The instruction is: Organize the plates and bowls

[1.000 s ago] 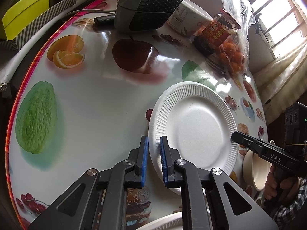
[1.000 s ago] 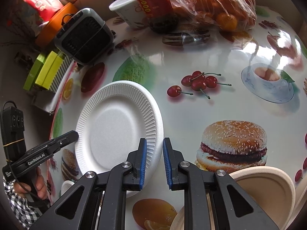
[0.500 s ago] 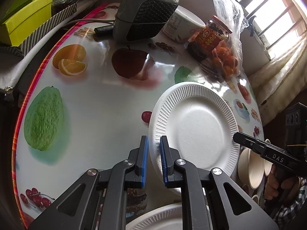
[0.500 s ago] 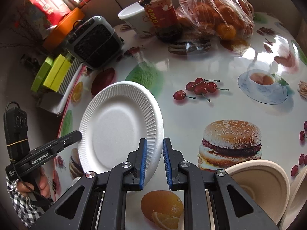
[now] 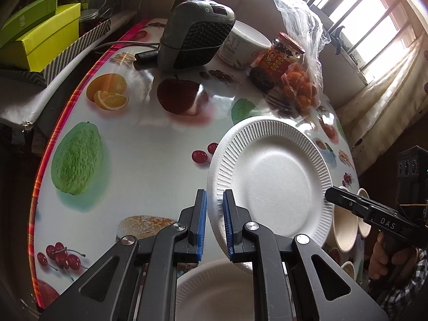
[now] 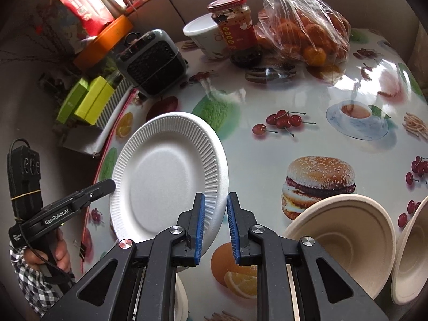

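A white ribbed foam plate point(image 5: 272, 179) is held up above the fruit-print table point(image 5: 149, 139), tilted. My left gripper point(image 5: 214, 224) is shut on its near rim. My right gripper point(image 6: 216, 227) is shut on the opposite rim of the same plate point(image 6: 165, 176). Each gripper shows in the other's view, my right point(image 5: 331, 195) and my left point(image 6: 109, 186). A second white plate point(image 5: 216, 291) lies on the table under my left gripper. Two beige bowls point(image 6: 345, 238) stand at the lower right of the right wrist view; they also show in the left wrist view point(image 5: 345, 227).
At the table's far side stand a grey heater point(image 5: 195, 26), a white cup point(image 5: 240, 45), a red-lidded jar point(image 5: 278, 64) and a plastic bag of oranges point(image 5: 302, 85). Green and yellow boxes point(image 5: 40, 34) lie beyond the table's left edge. A window point(image 5: 361, 18) is at the right.
Both grippers have lifted the plate higher off the table and drawn it back toward me. The second plate below has come further into the left wrist view.
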{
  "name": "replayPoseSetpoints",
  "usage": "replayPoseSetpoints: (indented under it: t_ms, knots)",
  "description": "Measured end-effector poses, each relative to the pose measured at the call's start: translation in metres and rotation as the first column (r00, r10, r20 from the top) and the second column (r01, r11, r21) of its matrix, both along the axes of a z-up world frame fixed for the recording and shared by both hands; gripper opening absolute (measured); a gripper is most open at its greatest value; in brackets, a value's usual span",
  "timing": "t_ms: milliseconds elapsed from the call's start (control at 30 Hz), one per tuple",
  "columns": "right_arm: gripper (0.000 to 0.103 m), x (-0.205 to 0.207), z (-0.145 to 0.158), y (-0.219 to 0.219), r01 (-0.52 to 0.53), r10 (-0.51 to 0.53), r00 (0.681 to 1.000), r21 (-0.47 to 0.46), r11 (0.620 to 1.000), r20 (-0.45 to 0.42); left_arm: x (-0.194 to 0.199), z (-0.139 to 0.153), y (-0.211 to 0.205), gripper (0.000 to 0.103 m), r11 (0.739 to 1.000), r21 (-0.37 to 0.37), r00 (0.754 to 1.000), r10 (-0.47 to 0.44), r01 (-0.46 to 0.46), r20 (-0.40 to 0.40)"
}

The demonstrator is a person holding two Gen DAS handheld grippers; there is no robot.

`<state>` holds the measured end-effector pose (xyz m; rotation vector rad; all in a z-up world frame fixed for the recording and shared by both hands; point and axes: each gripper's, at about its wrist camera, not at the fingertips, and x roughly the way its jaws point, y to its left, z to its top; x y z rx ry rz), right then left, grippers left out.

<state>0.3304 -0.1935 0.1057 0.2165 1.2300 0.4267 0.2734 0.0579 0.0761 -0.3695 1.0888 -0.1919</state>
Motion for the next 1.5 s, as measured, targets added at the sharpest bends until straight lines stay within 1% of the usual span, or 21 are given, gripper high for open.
replayPoseSetpoints:
  t_ms: [400, 733, 967, 1367, 1500]
  knots:
    - [0.017, -0.038, 0.017, 0.006, -0.03, 0.03, 0.999, -0.004, 1.0, 0.033, -0.039, 0.012, 0.003, 0.013, 1.0, 0.012, 1.0, -0.006, 0.005, 0.029]
    - [0.017, -0.07, 0.011, 0.014, -0.049, 0.049, 0.999, 0.004, 0.999, 0.021, -0.073, 0.011, 0.009, 0.013, 1.0, 0.016, 0.999, -0.006, 0.006, 0.037]
    - [0.017, -0.091, 0.005, 0.019, -0.071, 0.071, 0.997, 0.002, 0.997, 0.014, -0.095, 0.006, 0.015, 0.013, 1.0, 0.007, 0.999, -0.001, 0.001, 0.04]
    - [0.017, -0.116, -0.015, 0.031, -0.108, 0.108, 0.994, 0.003, 0.994, -0.024, -0.124, -0.018, 0.024, 0.013, 1.0, 0.016, 1.0, 0.004, -0.004, -0.003]
    - [0.017, -0.123, -0.019, 0.036, -0.118, 0.118, 0.993, 0.003, 0.993, -0.031, -0.131, -0.023, 0.029, 0.013, 1.0, 0.008, 1.0, 0.016, -0.016, -0.01]
